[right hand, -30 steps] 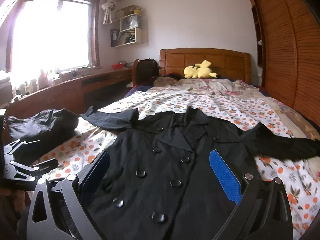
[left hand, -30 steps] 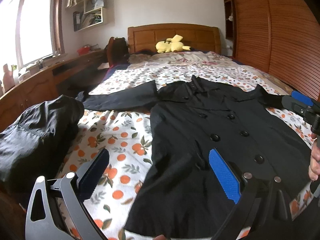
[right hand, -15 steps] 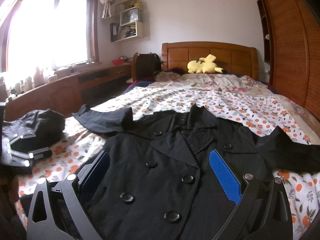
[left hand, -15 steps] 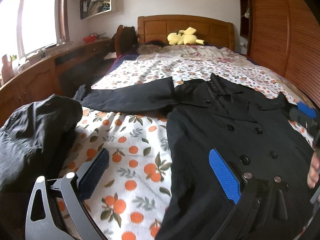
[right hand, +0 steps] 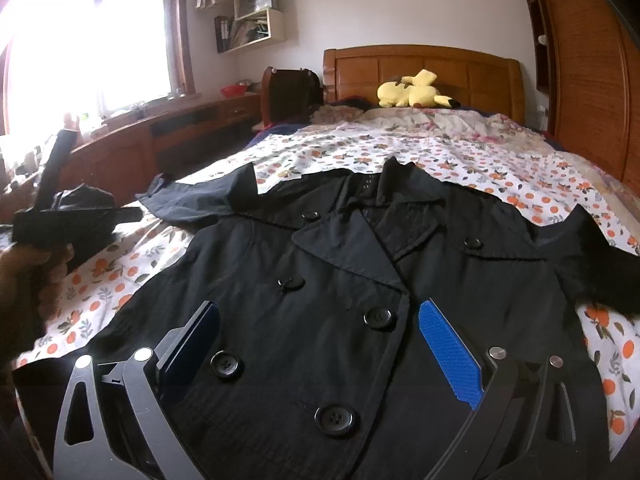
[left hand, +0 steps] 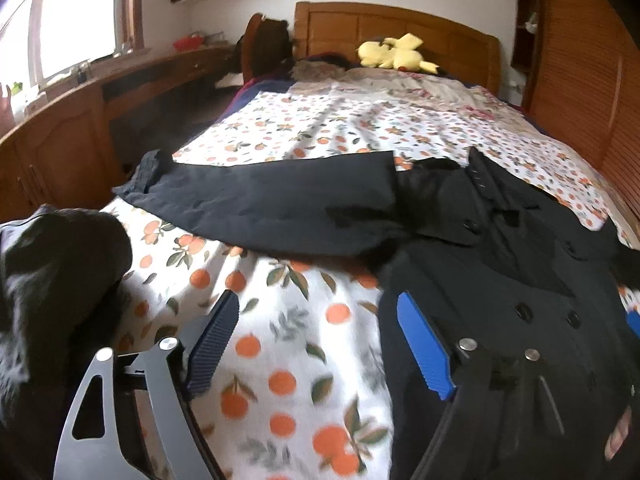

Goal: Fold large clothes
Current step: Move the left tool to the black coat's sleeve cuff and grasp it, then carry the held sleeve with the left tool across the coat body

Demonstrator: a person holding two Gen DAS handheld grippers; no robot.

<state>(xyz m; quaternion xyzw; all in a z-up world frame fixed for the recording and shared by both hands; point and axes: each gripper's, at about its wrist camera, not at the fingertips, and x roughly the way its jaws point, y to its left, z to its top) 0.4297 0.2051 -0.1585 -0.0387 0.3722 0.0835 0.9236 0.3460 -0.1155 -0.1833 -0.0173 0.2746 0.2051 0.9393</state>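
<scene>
Coat (right hand: 320,280): black double-breasted, laid flat and face up on the orange-print bedspread (left hand: 288,344); collar toward the headboard, hem toward the person.
Left sleeve (left hand: 264,208): stretched straight out sideways from the shoulder, long axis across the bed, cuff at the bed's left edge.
Left gripper (left hand: 316,340): jaws have just been closing but stand wide apart; only bedspread shows between them, nothing held. Sleeve lies ahead and above, well apart.
Right gripper (right hand: 320,340): jaws apart over the coat's buttoned front, gripping nothing; whether the pads brush the cloth is unclear.
Nearer hand: left, for that sleeve.
Side pile: dark garment (left hand: 52,280) bunched left of the left gripper.
</scene>
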